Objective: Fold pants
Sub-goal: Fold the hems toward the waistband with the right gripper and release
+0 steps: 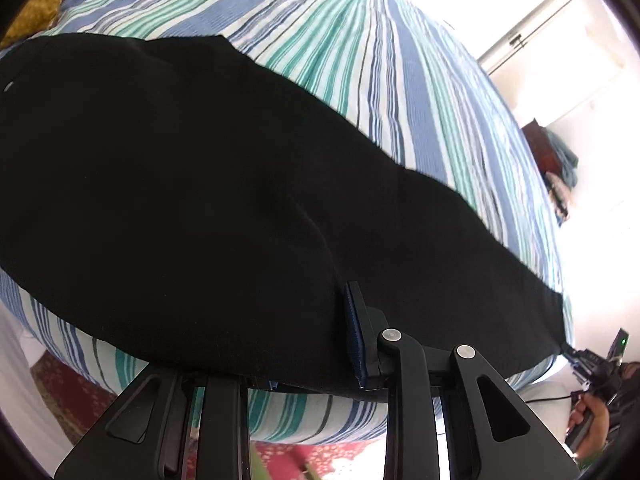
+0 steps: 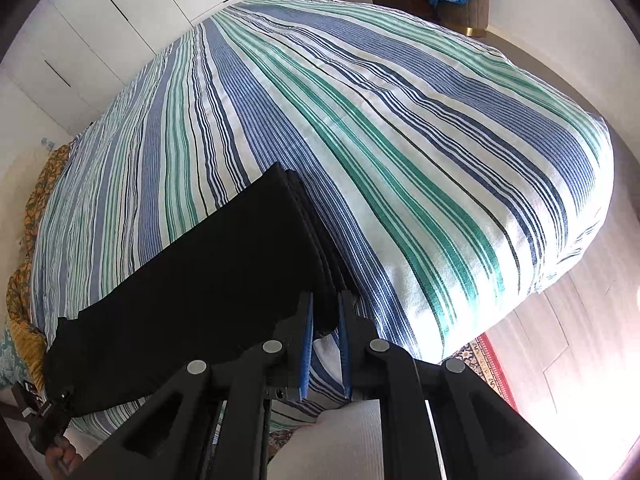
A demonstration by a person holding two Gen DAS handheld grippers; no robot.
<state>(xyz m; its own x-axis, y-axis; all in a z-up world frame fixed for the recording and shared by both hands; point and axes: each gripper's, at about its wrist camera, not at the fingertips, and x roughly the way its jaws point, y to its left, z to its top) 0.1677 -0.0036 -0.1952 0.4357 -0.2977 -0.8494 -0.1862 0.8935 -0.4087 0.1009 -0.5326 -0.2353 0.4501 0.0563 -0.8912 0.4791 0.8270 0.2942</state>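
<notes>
Pants (image 1: 192, 184) lie flat on the bed (image 1: 360, 60), along its near edge, running from 9 o'clock to 4 o'clock in the left wrist view. Left tool (image 1: 312, 344) at 6 o'clock, at the near hem. Right tool (image 2: 326, 320) at the leg-end corner of the pants, fabric between its fingers. Pillow (image 2: 36, 208) at the bed's 9 o'clock side. Basket (image 2: 466, 8) with clothes stacked in it beyond the bed's far corner, 1 o'clock. Rug (image 2: 490, 364) on the floor under the near corner, 4 o'clock.
</notes>
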